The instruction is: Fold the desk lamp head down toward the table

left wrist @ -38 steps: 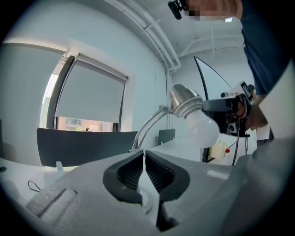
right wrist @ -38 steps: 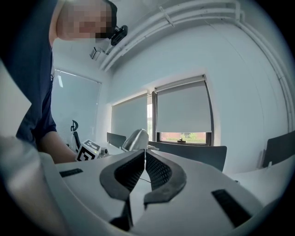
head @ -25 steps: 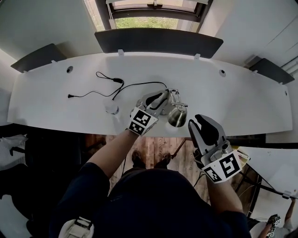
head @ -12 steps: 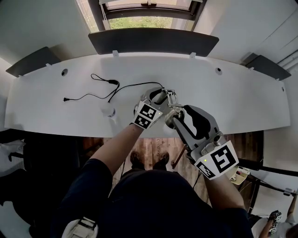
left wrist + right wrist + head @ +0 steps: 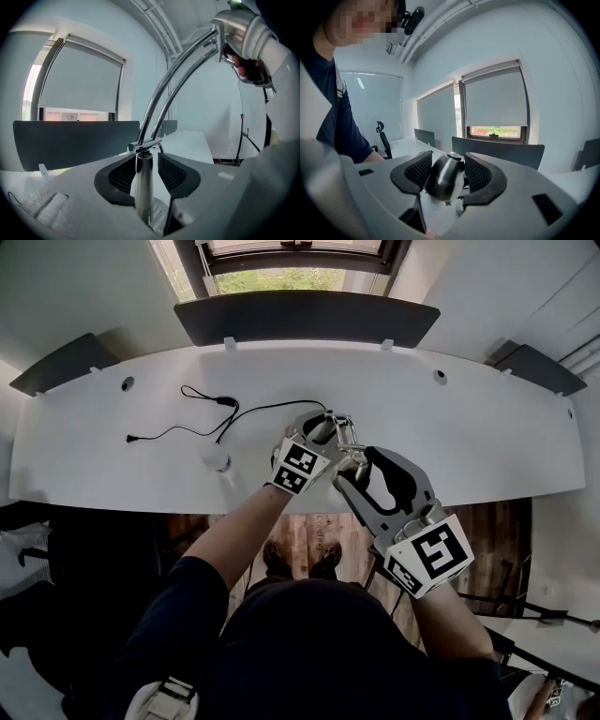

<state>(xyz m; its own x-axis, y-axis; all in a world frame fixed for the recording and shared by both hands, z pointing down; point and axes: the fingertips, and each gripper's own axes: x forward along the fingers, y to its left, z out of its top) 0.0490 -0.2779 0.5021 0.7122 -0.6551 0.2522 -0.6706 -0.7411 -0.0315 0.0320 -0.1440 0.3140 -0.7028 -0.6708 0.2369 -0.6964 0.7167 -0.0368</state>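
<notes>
- Find the desk lamp point(image 5: 346, 433) at the middle of the tabletop's near edge. All of it is polished chrome.
- Check the lamp head point(image 5: 445, 177): a rounded bell shade, raised above the tabletop.
- Note the post point(image 5: 143, 187). It stands upright, with a short crossbar on top.
- Follow the twin arm rods point(image 5: 174, 77). They curve up from the crossbar to the head.
- Trace the black cord point(image 5: 253, 413) leftward. You will see its plug lying loose on the tabletop.

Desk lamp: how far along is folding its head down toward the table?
Done: both grippers at the lamp. In hand: fingers of the left gripper, just opened, straddle the lamp post; those of the right gripper, just opening, flank the lamp head unclamped. Left: close and swing the head down; the lamp arms arch high.
</notes>
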